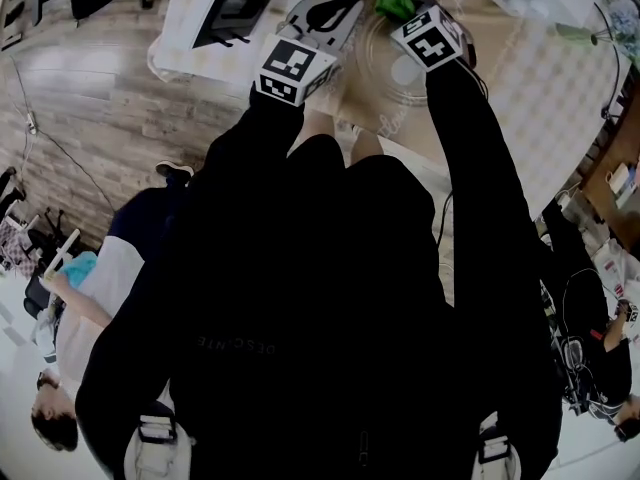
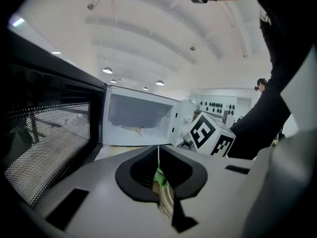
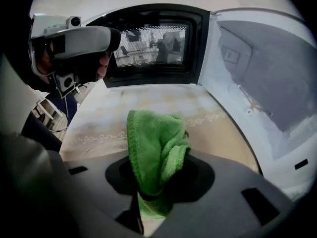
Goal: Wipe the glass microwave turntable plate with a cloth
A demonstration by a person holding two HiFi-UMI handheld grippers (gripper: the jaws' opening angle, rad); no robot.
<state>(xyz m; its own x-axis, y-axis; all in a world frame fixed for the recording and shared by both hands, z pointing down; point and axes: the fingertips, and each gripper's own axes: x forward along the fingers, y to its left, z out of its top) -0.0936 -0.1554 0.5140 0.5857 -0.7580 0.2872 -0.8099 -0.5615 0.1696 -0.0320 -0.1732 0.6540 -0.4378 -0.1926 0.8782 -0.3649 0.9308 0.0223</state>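
Right gripper (image 3: 151, 197) clamps the cloth (image 3: 154, 143) at the far rim of the plate (image 1: 385, 80), which the left gripper (image 2: 164, 195) pinches on its left.

Bright ceiling lights (image 2: 108, 70), fisheye edges, dark corners.

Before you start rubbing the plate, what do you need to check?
1. Right tongs hold the green cloth: ok, they are shut on it.
2. Left tongs grip the glass plate by its rim: ok.
3. Cloth touches the plate: cannot tell; the head view only shows it at the plate's far edge.
4. Plate rests flat on the table: cannot tell.
5. Microwave door is swung open, away from both tongs: ok.
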